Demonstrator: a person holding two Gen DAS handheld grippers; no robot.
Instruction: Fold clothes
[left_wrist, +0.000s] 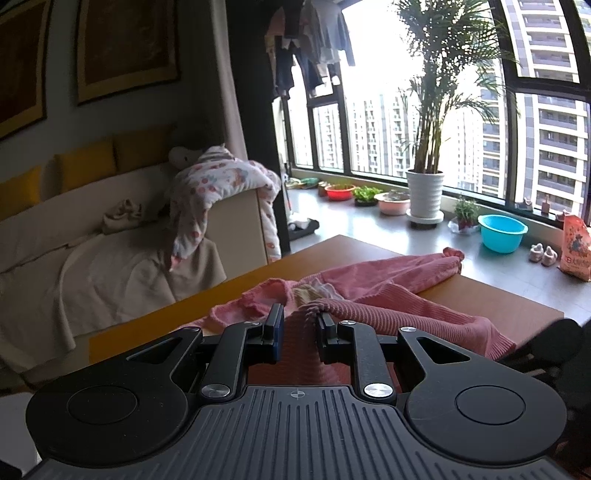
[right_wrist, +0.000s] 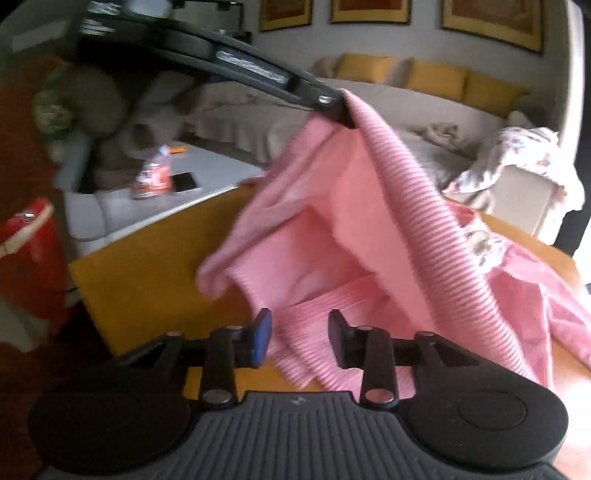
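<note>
A pink ribbed knit garment (left_wrist: 388, 291) lies spread on the orange table (left_wrist: 166, 321). In the left wrist view my left gripper (left_wrist: 300, 325) stands with its jaws apart, and a ribbed edge of the garment hangs on its right finger (left_wrist: 325, 325). In the right wrist view the left gripper (right_wrist: 341, 110) holds that edge lifted high, and the cloth (right_wrist: 369, 221) drapes down from it to the table (right_wrist: 147, 266). My right gripper (right_wrist: 299, 332) is open and empty, low over the garment's near hem.
A sofa (left_wrist: 92, 236) with yellow cushions and a flowered blanket (left_wrist: 221, 184) stands beyond the table. A window ledge holds a potted palm (left_wrist: 424, 192), bowls and a blue basin (left_wrist: 502, 232). A white low table (right_wrist: 166, 192) and a red bin (right_wrist: 29, 251) are at left.
</note>
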